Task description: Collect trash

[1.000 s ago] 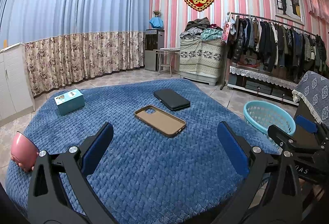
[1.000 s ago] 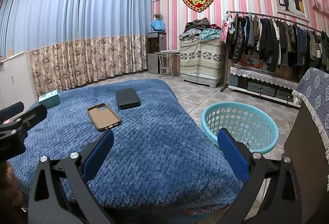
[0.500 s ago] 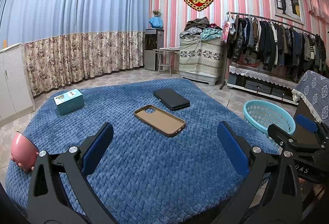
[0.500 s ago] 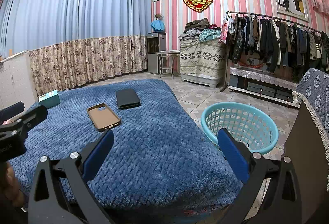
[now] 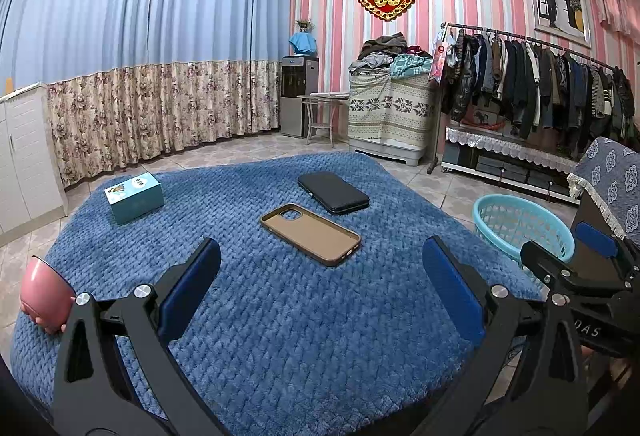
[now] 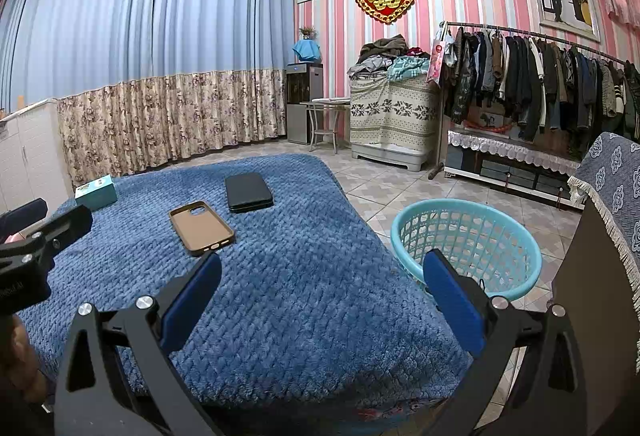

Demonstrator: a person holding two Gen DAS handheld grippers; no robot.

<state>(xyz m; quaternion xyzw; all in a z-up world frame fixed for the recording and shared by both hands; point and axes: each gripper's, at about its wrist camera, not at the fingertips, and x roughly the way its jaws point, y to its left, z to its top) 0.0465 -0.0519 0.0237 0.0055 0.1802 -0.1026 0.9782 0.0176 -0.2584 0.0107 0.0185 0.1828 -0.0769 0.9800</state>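
Note:
A blue quilted blanket [image 5: 280, 316] covers a low surface. On it lie a tan phone case [image 5: 310, 233], a black wallet-like case [image 5: 333, 192] and a teal box [image 5: 134, 197]. The same case [image 6: 201, 227], black case [image 6: 248, 191] and box [image 6: 96, 191] show in the right wrist view. A turquoise basket [image 6: 468, 248] stands on the floor to the right, also in the left wrist view [image 5: 520, 224]. My left gripper [image 5: 320, 276] is open and empty above the blanket's near part. My right gripper [image 6: 320, 284] is open and empty over the blanket's right edge.
A pink bowl [image 5: 44, 300] sits at the blanket's left edge. A clothes rack [image 5: 540, 88] and a covered cabinet [image 5: 390, 116] stand along the striped back wall. A draped chair [image 6: 612, 196] is at the far right. White cupboards [image 5: 24, 156] stand left.

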